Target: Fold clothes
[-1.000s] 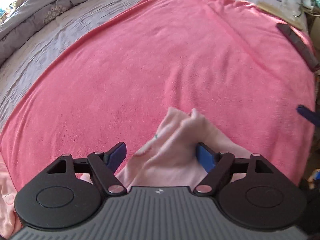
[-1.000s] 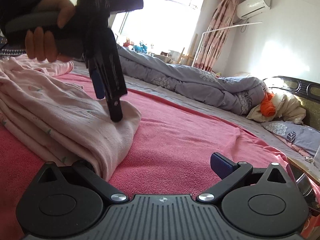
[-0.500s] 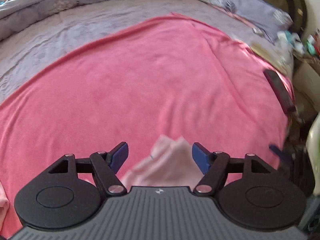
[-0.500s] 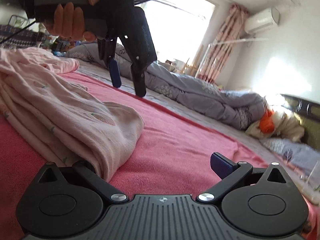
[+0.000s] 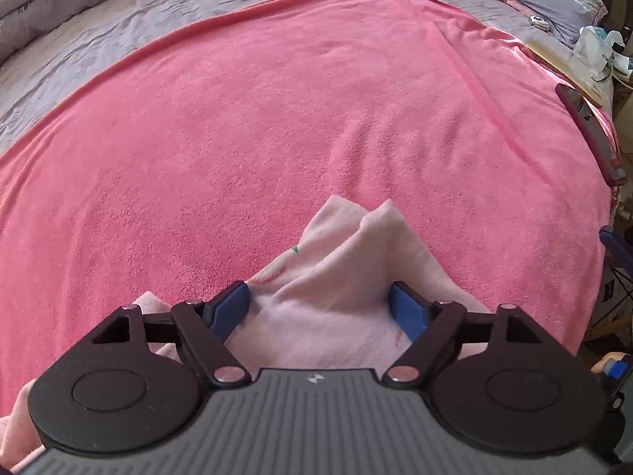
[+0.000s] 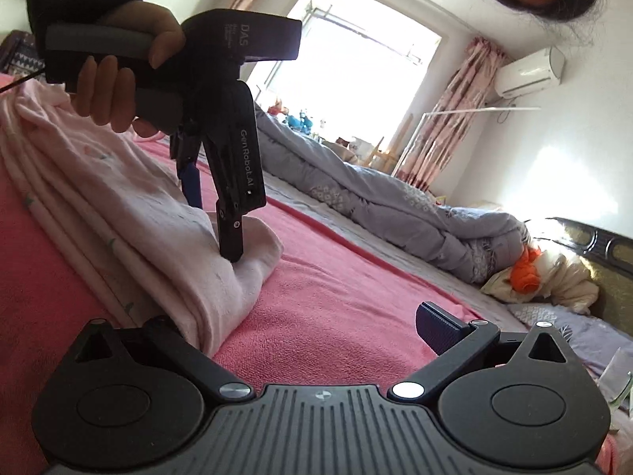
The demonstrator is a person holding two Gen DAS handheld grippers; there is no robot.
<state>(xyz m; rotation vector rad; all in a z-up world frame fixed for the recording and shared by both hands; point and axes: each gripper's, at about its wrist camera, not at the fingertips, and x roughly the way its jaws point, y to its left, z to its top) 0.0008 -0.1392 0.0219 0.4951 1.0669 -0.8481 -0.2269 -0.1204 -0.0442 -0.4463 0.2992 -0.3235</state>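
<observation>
A pale pink garment (image 5: 336,277), folded into a long stack, lies on a pink blanket (image 5: 277,118) spread over the bed. My left gripper (image 5: 320,308) points steeply down onto the garment's folded end. Its jaws are opening, the cloth bunches between the blue pads, and the fingertips dig into it from above. In the right wrist view a hand (image 6: 118,91) holds that left gripper (image 6: 213,225) over the garment (image 6: 118,206). My right gripper (image 6: 308,328) lies low over the blanket (image 6: 336,297) and is open. Its left finger is hidden behind the garment's edge.
A grey duvet (image 6: 395,206) is heaped along the far side of the bed. A dark red phone (image 5: 589,134) lies at the blanket's right edge. Pillows and an orange and white bundle (image 6: 526,273) sit by the dark headboard (image 6: 593,241). Clutter (image 5: 597,51) stands beside the bed.
Half a second ago my left gripper was lifted clear of the garment; now it is down on the folded end again. The right wrist view has rolled a little.
</observation>
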